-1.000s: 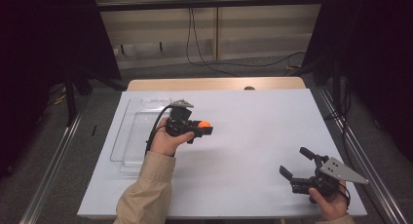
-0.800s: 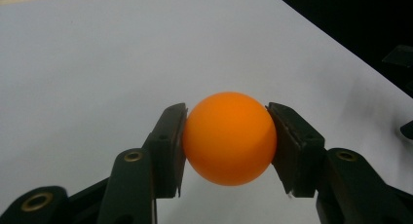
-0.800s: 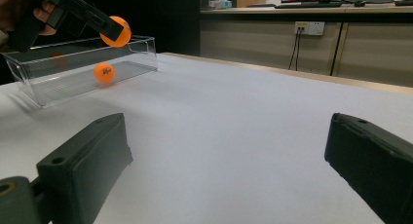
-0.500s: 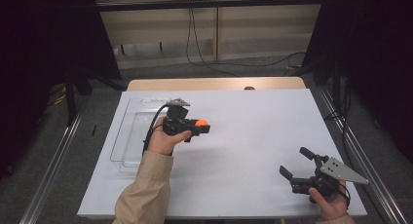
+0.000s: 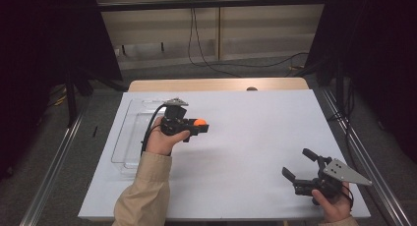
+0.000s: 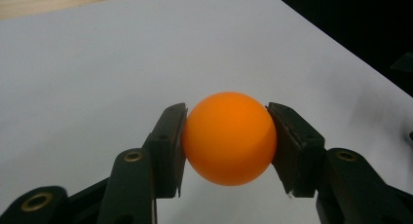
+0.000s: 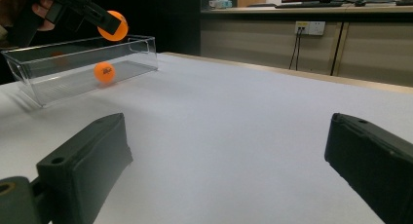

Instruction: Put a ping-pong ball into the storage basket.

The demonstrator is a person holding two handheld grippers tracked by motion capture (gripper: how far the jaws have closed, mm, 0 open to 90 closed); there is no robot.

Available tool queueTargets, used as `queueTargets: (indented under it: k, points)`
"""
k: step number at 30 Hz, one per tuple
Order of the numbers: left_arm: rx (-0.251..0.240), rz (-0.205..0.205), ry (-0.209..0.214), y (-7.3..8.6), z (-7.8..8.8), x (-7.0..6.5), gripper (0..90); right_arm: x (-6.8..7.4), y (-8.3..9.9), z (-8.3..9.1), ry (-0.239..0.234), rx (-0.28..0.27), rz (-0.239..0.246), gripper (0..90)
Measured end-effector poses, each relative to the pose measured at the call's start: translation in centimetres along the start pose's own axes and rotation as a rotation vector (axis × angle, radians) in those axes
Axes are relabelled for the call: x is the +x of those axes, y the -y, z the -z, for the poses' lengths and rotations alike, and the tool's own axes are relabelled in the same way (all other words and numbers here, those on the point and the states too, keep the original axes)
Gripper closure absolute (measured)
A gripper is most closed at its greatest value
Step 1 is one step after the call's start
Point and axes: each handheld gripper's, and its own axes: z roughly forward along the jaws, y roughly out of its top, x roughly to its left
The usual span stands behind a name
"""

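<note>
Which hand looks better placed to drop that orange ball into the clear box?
Left. Its tool already grips the orange ball beside the clear box; the right tool hangs open, far away.

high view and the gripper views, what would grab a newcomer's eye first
The orange ball clamped between the left gripper's jaws, held above the white table beside the clear bin. A second orange ball lies inside that bin. The right gripper rests open near the table's front right corner.
</note>
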Motion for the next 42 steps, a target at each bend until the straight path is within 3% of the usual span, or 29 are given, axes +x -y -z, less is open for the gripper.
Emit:
queueTargets:
  k: [42]
  points:
    - [-0.017, -0.003, -0.052, 0.1, 1.7, 1.0, 50.9, 0.0, 0.0, 0.0, 0.001, -0.002, 0.000, 1.9]
